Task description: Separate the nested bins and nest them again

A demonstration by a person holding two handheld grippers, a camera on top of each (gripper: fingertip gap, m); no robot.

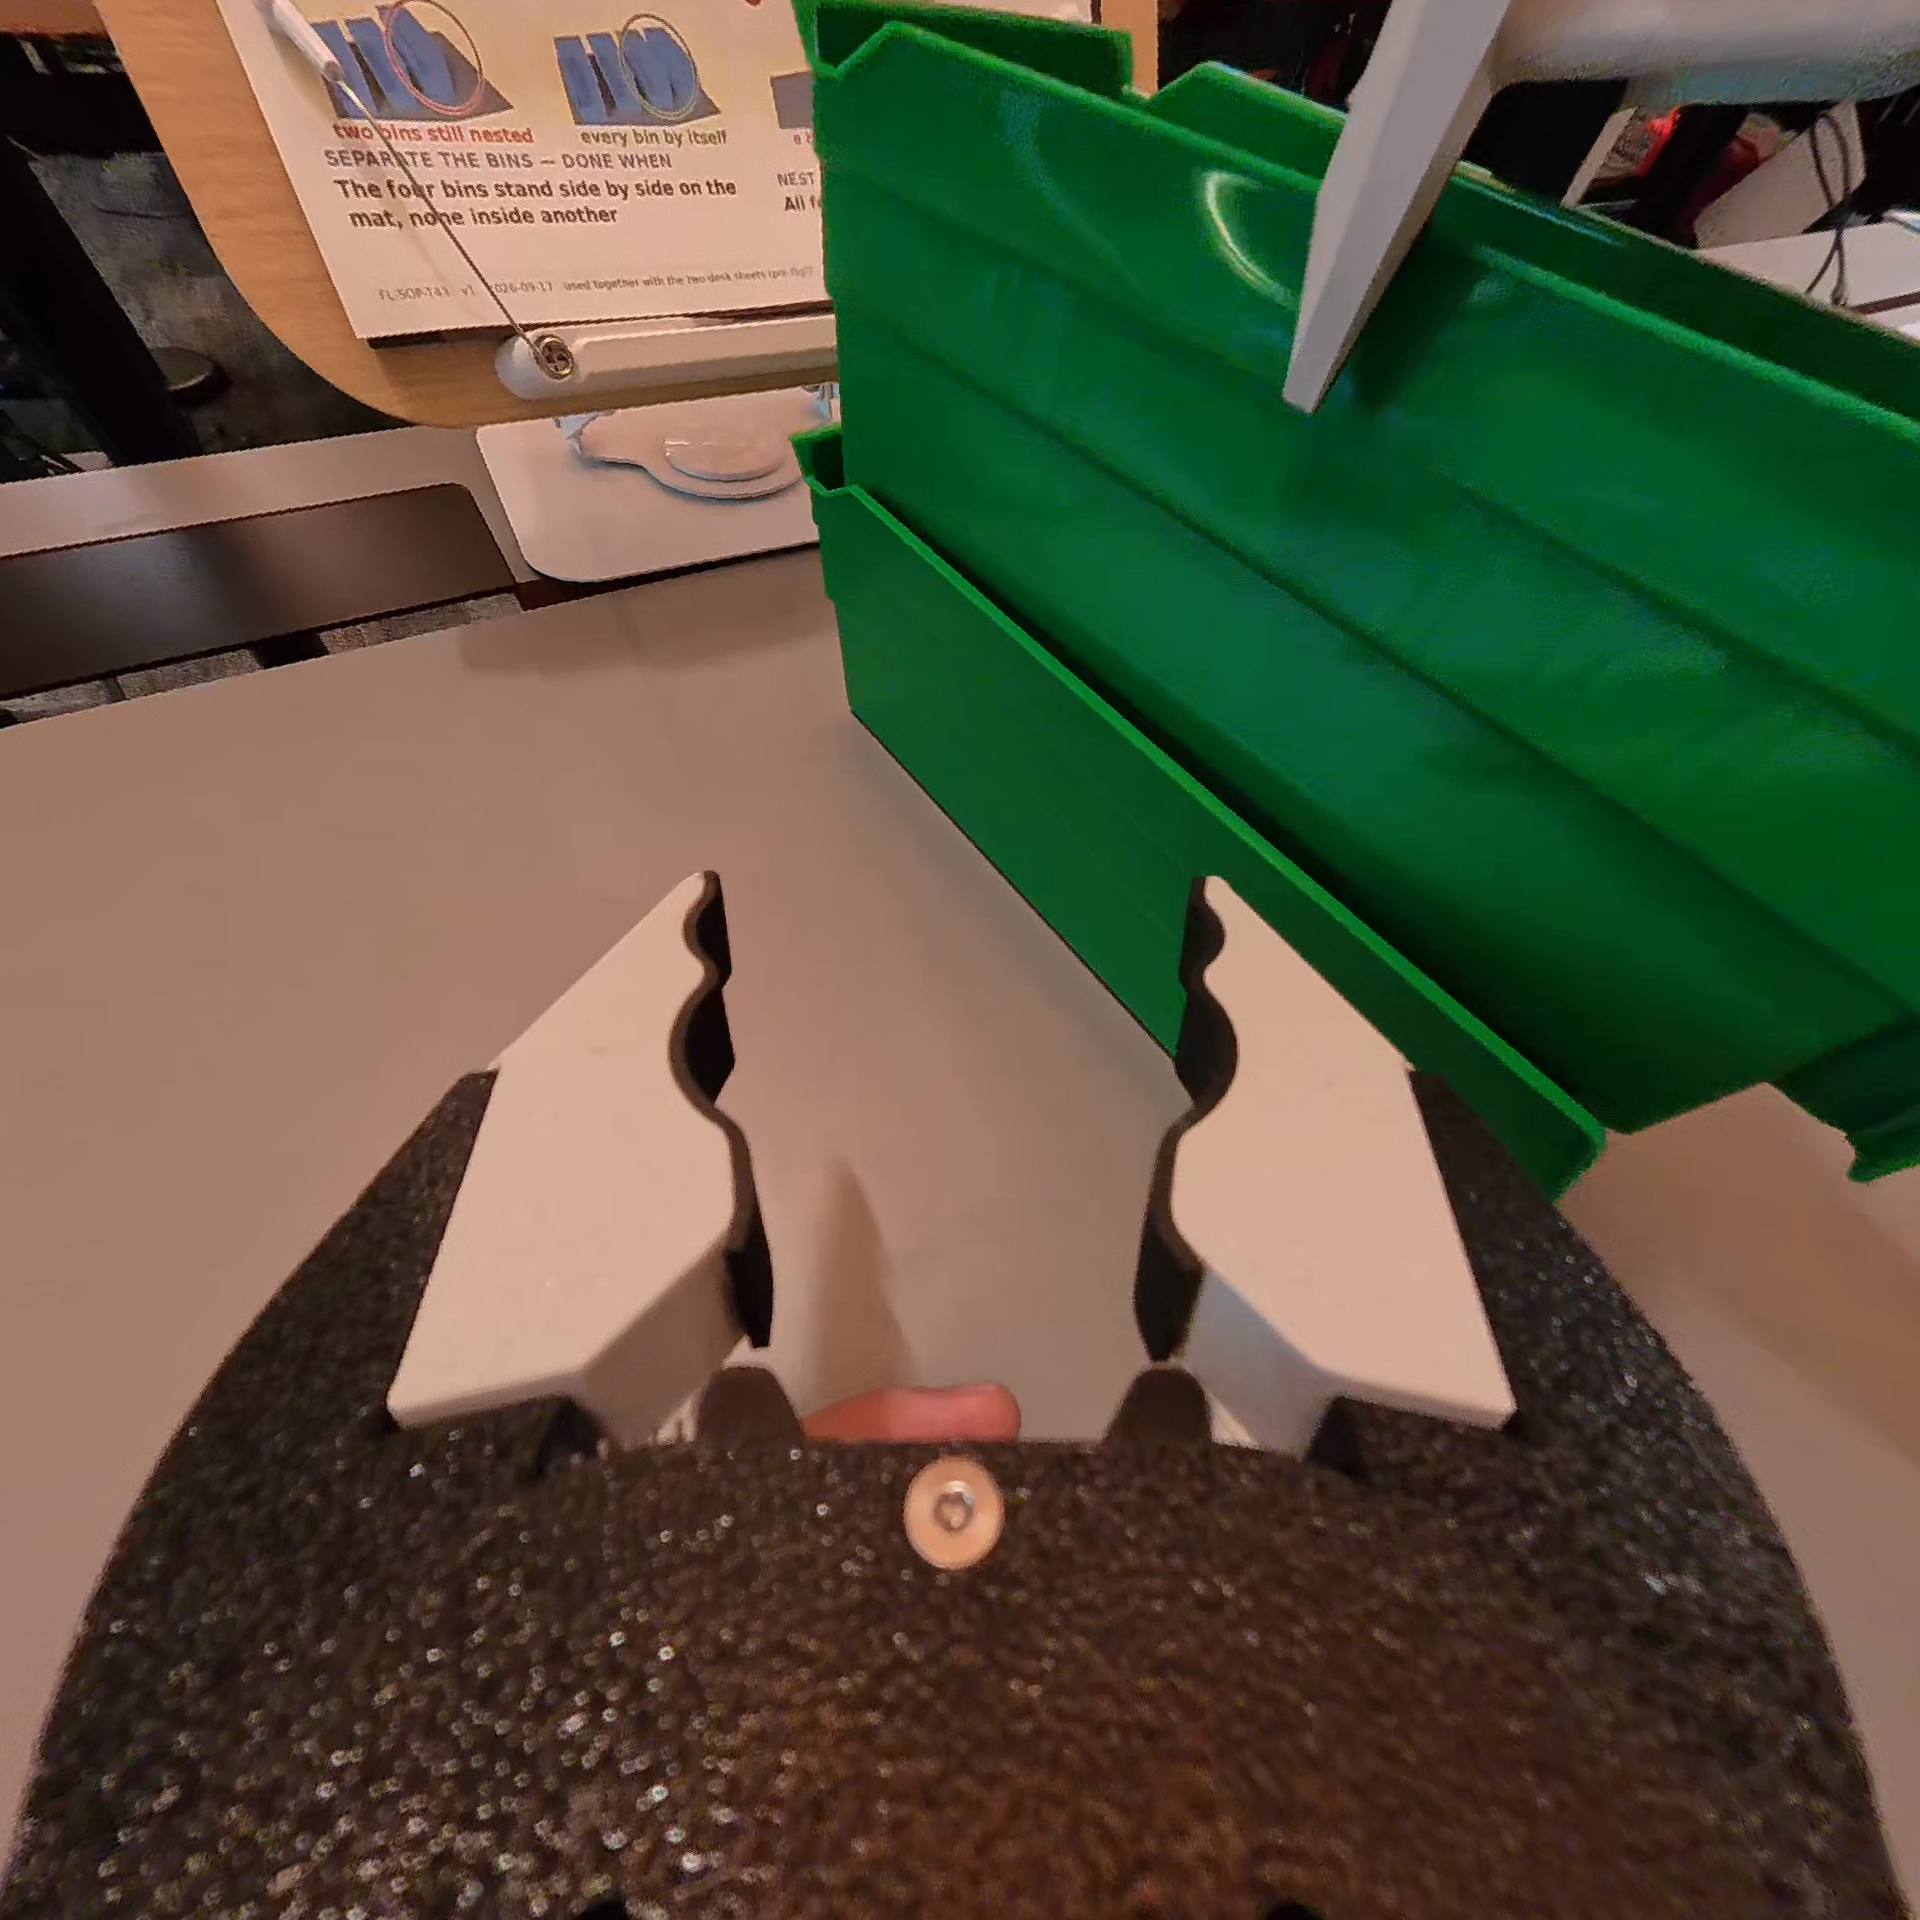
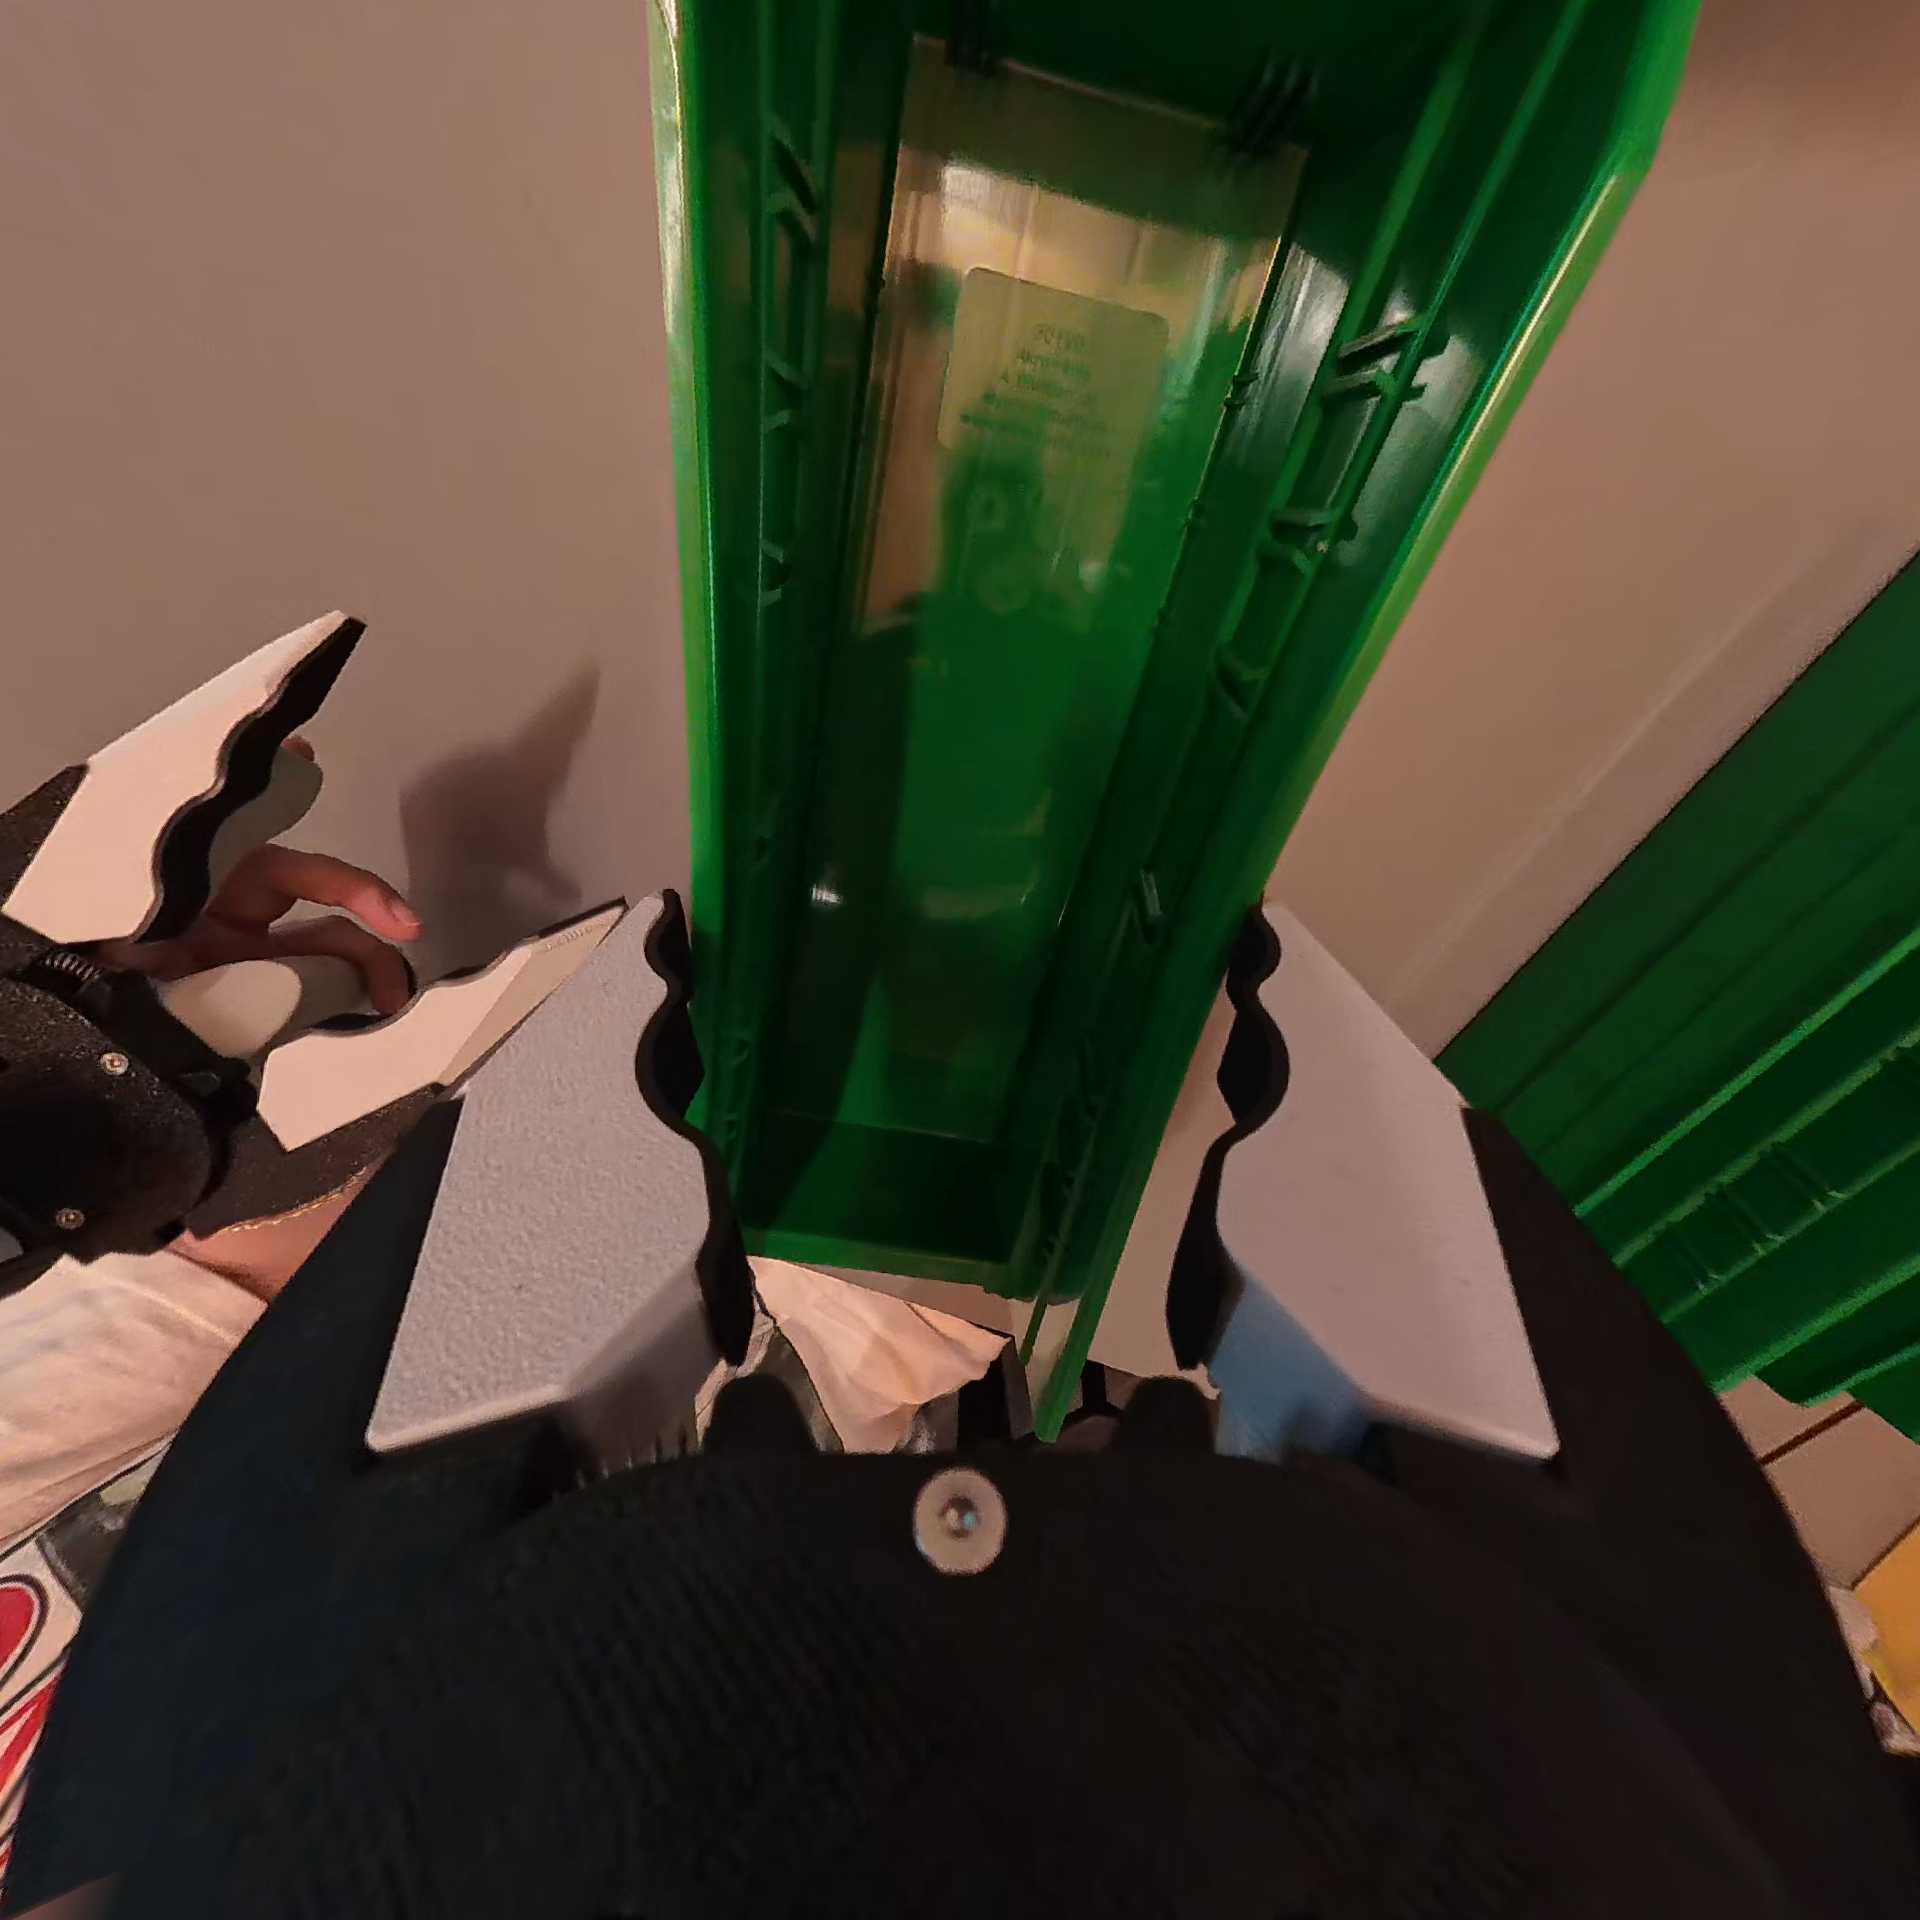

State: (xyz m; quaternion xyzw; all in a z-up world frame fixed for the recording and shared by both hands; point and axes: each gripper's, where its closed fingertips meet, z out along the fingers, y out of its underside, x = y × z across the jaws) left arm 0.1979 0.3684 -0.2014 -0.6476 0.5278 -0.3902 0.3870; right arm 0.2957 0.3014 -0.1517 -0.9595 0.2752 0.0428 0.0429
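Observation:
A long green bin point(image 2: 987, 727) sits lengthwise between my right gripper's point(image 2: 964, 909) fingers, which clamp its two side walls near one end. In the left wrist view this bin point(image 1: 1351, 623) is tilted up out of a lower green bin point(image 1: 1039, 831) that stands on the grey mat point(image 1: 416, 935), and one finger point(image 1: 1361, 208) of the right gripper shows against its wall. More green bin walls point(image 2: 1714, 1091) lie to the right. My left gripper point(image 1: 956, 883) is open and empty, low over the mat just left of the bins. It also shows in the right wrist view point(image 2: 478, 769).
A wooden board with a printed instruction sheet point(image 1: 520, 187) stands on a white base point(image 1: 665, 499) behind the mat. A dark table strip point(image 1: 239, 582) runs at the back left. A person's hand point(image 2: 343, 904) holds the left gripper. A yellow object point(image 2: 1886, 1621) sits at the lower right.

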